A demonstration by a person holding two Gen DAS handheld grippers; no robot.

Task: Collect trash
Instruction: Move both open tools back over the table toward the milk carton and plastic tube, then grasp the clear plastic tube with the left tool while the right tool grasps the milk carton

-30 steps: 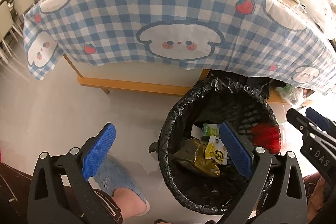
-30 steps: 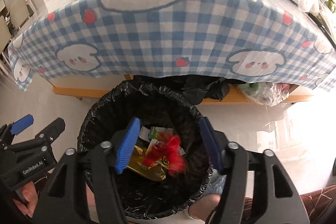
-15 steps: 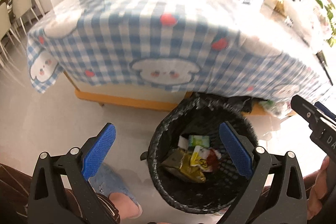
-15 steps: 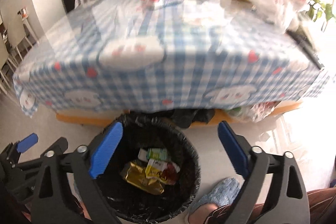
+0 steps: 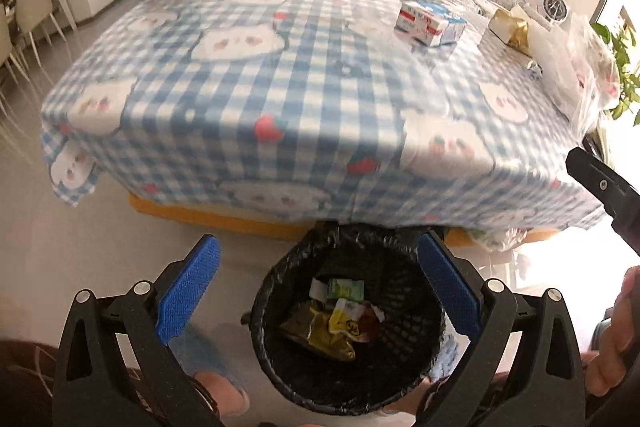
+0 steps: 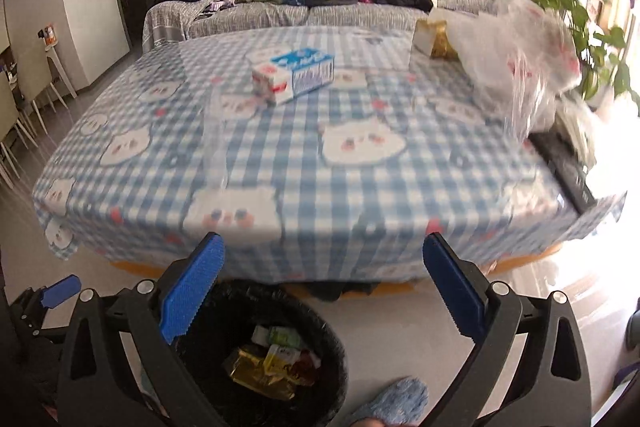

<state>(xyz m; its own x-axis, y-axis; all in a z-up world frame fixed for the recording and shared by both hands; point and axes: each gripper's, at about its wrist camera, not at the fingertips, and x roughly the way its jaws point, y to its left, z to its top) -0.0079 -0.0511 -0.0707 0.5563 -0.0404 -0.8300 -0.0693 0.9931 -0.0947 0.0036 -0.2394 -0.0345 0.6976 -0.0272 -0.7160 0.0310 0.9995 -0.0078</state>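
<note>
Right wrist view: the right hand-held gripper [image 6: 320, 291] has just been opening and now stands fully spread, with nothing between its blue pads. Left wrist view: the left hand-held gripper [image 5: 318, 293] is likewise spread and empty.

Collected trash, several crumpled wrappers [image 5: 334, 323], lies at the bottom of the black-lined bin [image 5: 280, 355], which stands on the floor at the near edge of the tabletop [image 6: 304, 163]. Both grippers point down and forward past the bin rim toward the tabletop.

Candidate items lie on the far part of the checked cloth:
- A white and blue carton [image 6: 294, 77], lying flat, with its long axis running diagonally from near left to far right in the right wrist view.
- A gold and white package [image 6: 434, 41] at the far right, just beside a clear plastic bag [image 6: 520, 63].

Judgement: the carton lies ahead of and above both grippers, slightly left of centre for the right one. The right hand appears nearer. Whether the carton counts as trash cannot be told.
</note>
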